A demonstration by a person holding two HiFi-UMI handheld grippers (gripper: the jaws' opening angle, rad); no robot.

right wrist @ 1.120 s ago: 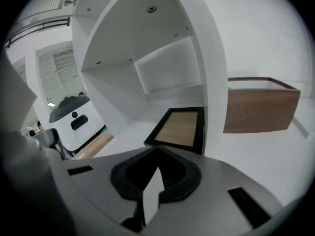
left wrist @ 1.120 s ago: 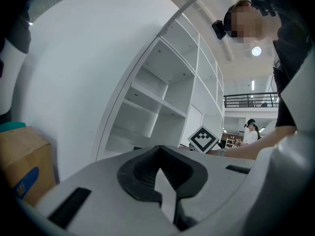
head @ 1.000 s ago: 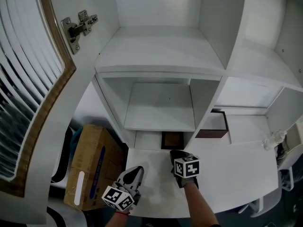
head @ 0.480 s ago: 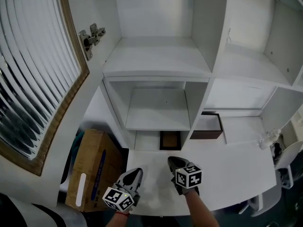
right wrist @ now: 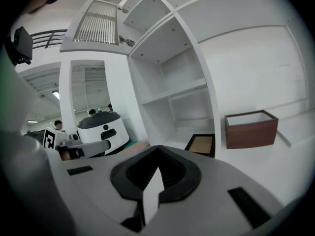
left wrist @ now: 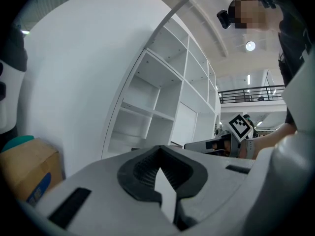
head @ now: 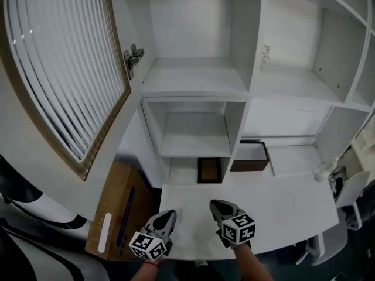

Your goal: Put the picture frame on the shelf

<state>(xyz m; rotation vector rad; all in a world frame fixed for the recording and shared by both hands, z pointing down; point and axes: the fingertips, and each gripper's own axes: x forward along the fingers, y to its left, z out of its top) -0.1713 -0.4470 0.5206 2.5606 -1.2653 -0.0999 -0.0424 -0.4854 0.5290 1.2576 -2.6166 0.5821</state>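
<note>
The picture frame, dark-edged with a tan middle, lies flat in the low cubby of the white shelf unit; in the right gripper view the picture frame lies ahead on the white surface. My right gripper is shut and empty over the white table, well short of the frame. My left gripper is also shut and empty, near the table's left edge. From their own views the left gripper and right gripper show pads meeting with nothing between.
A brown open box stands right of the frame, also seen as the brown box. A cardboard box sits on the floor at left. An open slatted cabinet door hangs at upper left. A clear bottle stands at the table's right.
The head view has tilted up, showing more shelves. My right gripper has drawn back from the frame toward the table's near edge. The left gripper has barely moved.
</note>
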